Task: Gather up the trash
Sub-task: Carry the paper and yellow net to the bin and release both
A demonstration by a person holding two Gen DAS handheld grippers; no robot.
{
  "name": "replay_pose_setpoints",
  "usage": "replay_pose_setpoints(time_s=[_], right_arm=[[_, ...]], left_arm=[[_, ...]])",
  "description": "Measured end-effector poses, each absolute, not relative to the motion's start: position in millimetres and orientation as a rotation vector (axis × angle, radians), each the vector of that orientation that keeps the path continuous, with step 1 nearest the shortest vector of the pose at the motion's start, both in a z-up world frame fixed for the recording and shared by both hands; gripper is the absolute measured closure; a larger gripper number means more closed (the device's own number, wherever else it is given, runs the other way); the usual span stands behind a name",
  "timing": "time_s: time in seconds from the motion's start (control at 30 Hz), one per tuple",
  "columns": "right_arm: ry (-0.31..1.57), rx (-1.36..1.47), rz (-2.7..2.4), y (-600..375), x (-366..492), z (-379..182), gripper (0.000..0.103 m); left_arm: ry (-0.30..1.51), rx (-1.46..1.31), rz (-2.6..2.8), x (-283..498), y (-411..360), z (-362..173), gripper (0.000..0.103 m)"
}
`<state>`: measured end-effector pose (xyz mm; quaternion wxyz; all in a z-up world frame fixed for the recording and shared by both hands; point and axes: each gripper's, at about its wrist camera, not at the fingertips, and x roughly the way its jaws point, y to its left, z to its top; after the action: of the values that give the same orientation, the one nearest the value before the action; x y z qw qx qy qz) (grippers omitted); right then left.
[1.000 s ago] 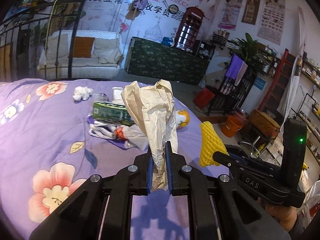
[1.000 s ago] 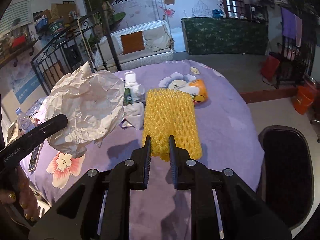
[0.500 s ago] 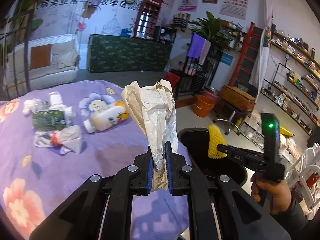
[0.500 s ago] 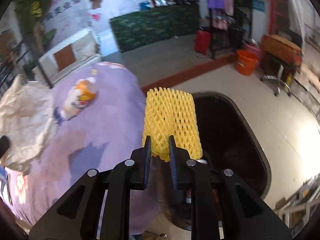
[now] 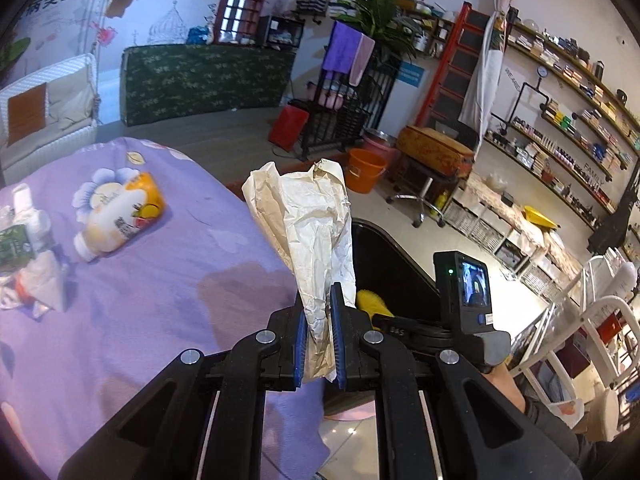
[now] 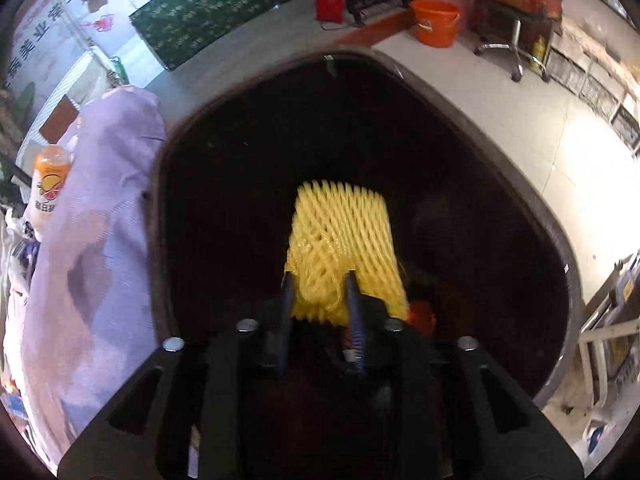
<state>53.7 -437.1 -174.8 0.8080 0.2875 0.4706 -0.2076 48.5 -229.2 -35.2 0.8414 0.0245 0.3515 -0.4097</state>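
Left gripper (image 5: 319,334): its fingers are pressed against the lower end of a crumpled brown paper (image 5: 310,236); the blue pads pinch the sheet from both sides.
Brown paper: it stands upright out of the fingers, well above their tips, and a short tail hangs below the pads. It sits over the edge of the purple cloth (image 5: 152,280), with the black trash bin (image 5: 394,264) just beyond it.
Right gripper (image 6: 319,286): the fingers are spread apart, with a yellow foam net (image 6: 340,240) between them. The picture is blurred by motion, so whether the pads still touch the net cannot be told for sure; the gap looks wider than a firm pinch.
Yellow foam net: its near end lies between the fingertips and the rest reaches forward past them, over the dark inside of the bin. From the left wrist view only a small yellow patch (image 5: 370,302) shows, low beside the bin wall, next to the right gripper's body (image 5: 464,308).
Trash bin: black, wide-mouthed, standing on the floor right beside the cloth-covered surface; its rim (image 6: 532,208) rings the net on all sides in the right wrist view.
Left on the cloth: an orange drink bottle (image 5: 120,216) on its side, and crumpled white wrappers (image 5: 38,286) with a green carton (image 5: 14,242) near the left edge.
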Motion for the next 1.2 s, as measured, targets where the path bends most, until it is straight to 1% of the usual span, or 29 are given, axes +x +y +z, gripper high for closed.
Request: replay_pose_setpoints(time_s=[0.03, 0.1, 0.17, 0.33, 0.53, 0.8, 1.0, 1.07, 1.13, 1.17, 1.2], right_arm=[[1.003, 0.613, -0.45, -438, 52, -176, 0.055], [0.975, 0.597, -0.469, -439, 48, -171, 0.047], [0.941, 0.576, -0.492, -440, 40, -162, 0.045], [0.817, 0.538, -0.601, -452, 18, -128, 0.028], [0.68, 0.552, -0.707, -469, -13, -93, 0.021], [0.632, 0.546, -0.761, -477, -31, -70, 0.02], [0.624, 0.552, -0.782, -483, -41, -67, 0.02], [0.623, 0.557, -0.788, -486, -42, -67, 0.02], [0.621, 0.562, -0.79, -489, -43, -67, 0.02], [0.62, 0.561, -0.793, -491, -44, -67, 0.02], [0.619, 0.559, -0.795, -492, -44, -67, 0.02]], left_arm=[[0.755, 0.055, -0.874, 49, -234, -38, 0.092], [0.776, 0.064, -0.889, 50, -243, -41, 0.092], [0.801, 0.067, -0.909, 51, -253, -46, 0.092], [0.838, 0.101, -0.954, 51, -281, -54, 0.092], [0.879, 0.16, -0.988, 45, -316, -69, 0.092], [0.926, 0.248, -1.033, 34, -349, -87, 0.092], [0.966, 0.309, -1.042, 33, -364, -104, 0.092], [0.982, 0.317, -1.047, 31, -364, -107, 0.081], [0.983, 0.325, -1.06, 29, -366, -108, 0.058], [0.972, 0.331, -1.063, 27, -366, -108, 0.05], [0.957, 0.335, -1.063, 24, -365, -107, 0.036]])
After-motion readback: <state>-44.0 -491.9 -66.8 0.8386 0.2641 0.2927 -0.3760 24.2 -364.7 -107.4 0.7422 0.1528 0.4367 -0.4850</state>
